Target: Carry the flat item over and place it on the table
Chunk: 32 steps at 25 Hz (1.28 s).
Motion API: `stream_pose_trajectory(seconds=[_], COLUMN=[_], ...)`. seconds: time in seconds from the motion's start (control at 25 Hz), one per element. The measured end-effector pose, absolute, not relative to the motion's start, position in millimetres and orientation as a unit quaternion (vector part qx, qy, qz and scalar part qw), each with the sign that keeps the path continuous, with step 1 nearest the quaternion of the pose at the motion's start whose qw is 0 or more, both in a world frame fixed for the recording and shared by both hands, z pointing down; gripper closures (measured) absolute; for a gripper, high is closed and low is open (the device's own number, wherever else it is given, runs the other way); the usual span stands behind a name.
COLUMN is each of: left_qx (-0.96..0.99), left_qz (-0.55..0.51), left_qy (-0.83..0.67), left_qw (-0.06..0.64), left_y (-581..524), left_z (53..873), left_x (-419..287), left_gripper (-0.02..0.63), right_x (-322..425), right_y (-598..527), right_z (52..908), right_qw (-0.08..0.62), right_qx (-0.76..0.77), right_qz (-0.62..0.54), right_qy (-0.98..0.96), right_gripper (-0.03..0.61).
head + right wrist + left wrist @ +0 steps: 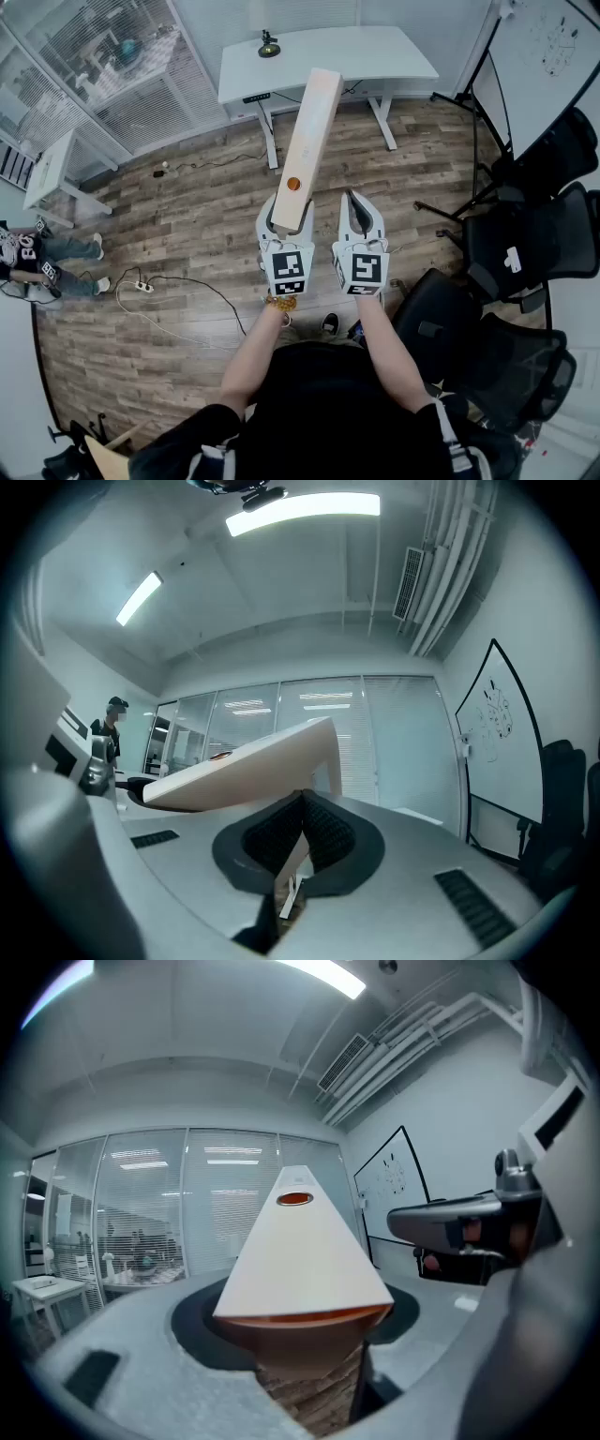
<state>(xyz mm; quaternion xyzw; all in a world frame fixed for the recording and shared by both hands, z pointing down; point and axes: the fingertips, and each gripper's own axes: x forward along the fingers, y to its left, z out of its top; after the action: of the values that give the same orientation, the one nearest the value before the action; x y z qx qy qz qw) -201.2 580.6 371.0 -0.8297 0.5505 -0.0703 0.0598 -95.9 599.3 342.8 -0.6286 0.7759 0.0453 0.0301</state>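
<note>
Wood floor [187, 216] under me in that office room. I had the long flat board [307, 131] up in the air, its near end pinched in the left gripper [286, 211] and the rest pointing out toward the white table [319, 52]. The right gripper [356, 202] sat just beside it, jaws pressed together on nothing.

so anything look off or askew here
Nothing is damaged or spilled. One odd thing: the long board is held only at its near end by the left hand-held gripper, so most of it juts out unsupported, while the right hand-held gripper is shut and empty beside it.
</note>
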Motion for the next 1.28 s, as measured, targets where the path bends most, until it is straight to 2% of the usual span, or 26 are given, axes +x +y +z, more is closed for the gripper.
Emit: stream_pose_trajectory(seconds=[0.24, 0.6, 0.72, 0.88, 1.28], left_qx=[-0.834, -0.839, -0.842, -0.847, -0.860], left_qz=[-0.069, -0.077, -0.071, -0.060, -0.040], left_qy=[0.545, 0.537, 0.533, 0.528, 0.509], left_qw=[0.055, 0.047, 0.034, 0.005, 0.010], left_y=[580.2, 551.8, 526.9, 493.4, 396.4], left_z=[373.9, 395.1, 402.9, 411.1, 396.7], left_x=[-180.4, -155.1, -163.0, -167.5, -162.3], left_gripper=[0.339, 0.339, 0.339, 0.339, 0.341], right_x=[-81.0, -62.0, -80.0, -90.3, -87.7], right_y=[603.6, 573.2, 557.1, 520.2, 416.8], right_z=[357.8, 372.2, 375.5, 379.6, 383.7], right_qw=[0.077, 0.051, 0.032, 0.008, -0.016], right_qx=[-0.619, -0.610, -0.603, -0.603, -0.602], right_qz=[-0.011, -0.014, -0.006, -0.006, -0.018], right_qy=[0.781, 0.791, 0.797, 0.798, 0.798], right_gripper=[0.569, 0.569, 0.569, 0.569, 0.569])
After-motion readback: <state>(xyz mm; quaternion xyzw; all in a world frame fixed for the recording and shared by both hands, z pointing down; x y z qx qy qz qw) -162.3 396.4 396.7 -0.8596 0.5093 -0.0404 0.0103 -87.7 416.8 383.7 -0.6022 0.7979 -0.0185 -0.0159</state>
